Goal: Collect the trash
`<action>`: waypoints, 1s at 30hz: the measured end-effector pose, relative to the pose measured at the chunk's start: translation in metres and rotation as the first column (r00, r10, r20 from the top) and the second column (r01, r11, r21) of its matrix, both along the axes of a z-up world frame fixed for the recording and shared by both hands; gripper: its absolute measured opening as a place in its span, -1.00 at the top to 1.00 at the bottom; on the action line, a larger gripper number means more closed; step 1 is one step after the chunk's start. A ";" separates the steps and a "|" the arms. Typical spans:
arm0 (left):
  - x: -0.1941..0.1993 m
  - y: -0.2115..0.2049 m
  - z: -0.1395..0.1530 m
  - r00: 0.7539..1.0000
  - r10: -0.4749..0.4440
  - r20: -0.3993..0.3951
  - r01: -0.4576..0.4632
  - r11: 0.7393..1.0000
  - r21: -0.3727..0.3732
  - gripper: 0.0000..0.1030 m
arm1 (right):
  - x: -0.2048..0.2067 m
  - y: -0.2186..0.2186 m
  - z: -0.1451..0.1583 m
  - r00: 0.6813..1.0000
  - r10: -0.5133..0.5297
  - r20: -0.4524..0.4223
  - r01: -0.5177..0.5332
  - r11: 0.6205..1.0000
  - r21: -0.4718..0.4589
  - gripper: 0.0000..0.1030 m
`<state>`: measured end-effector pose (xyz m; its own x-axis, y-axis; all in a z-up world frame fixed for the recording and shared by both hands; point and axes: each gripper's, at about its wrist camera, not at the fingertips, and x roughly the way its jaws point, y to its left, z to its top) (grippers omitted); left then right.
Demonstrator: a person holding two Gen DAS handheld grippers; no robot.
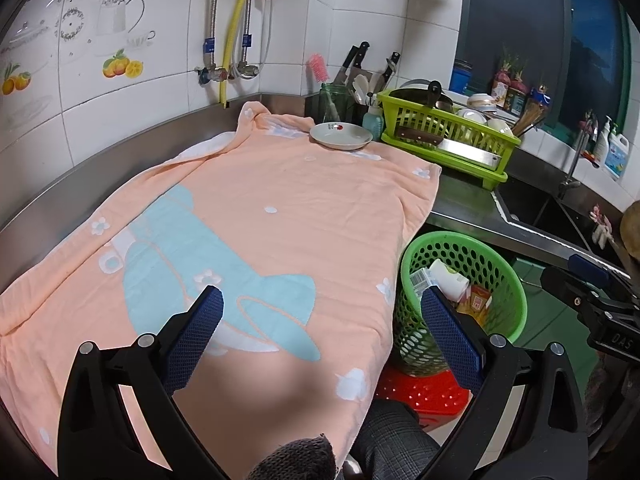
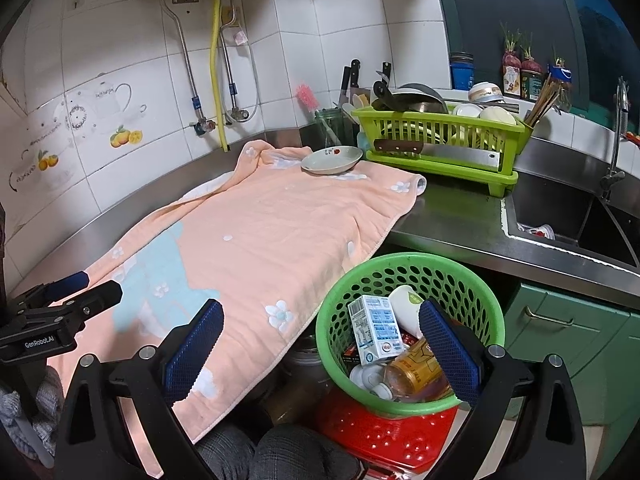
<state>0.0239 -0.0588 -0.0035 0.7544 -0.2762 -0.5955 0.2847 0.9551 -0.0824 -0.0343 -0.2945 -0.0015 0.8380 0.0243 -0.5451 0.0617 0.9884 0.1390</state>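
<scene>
Lying slanted in the green basket (image 2: 408,268), milk carton (image 2: 376,328) points up-left; both tongs released.

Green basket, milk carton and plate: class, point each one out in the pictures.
Green basket (image 2: 404,262): right wrist view, on its far rim.
Milk carton (image 2: 376,330): right wrist view, on its printed front face.
Plate (image 1: 341,136): left wrist view, on its inner surface.

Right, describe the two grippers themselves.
Both are black plastic frames with silver bolts and two fingers faced with blue textured pads. The left gripper reads "GenRobot.AI" on its side in the right wrist view; the right gripper shows "DAS".
</scene>
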 end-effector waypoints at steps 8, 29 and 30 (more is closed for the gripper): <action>-0.001 0.000 -0.001 1.000 0.001 0.001 -0.001 1.000 -0.003 -0.90 | 0.000 0.002 0.001 1.000 0.001 0.003 -0.001 1.000 0.002 -0.85; -0.002 0.001 0.001 1.000 0.005 0.003 -0.005 1.000 -0.006 -0.90 | -0.001 0.006 -0.001 1.000 0.009 0.001 -0.009 1.000 0.005 -0.85; -0.002 0.001 0.001 1.000 0.006 0.002 -0.006 1.000 -0.007 -0.90 | -0.001 0.006 -0.001 1.000 0.007 0.001 -0.007 1.000 0.002 -0.85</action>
<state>0.0222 -0.0581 -0.0026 0.7572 -0.2757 -0.5921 0.2791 0.9562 -0.0882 -0.0355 -0.2880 -0.0028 0.8384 0.0315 -0.5441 0.0545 0.9885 0.1412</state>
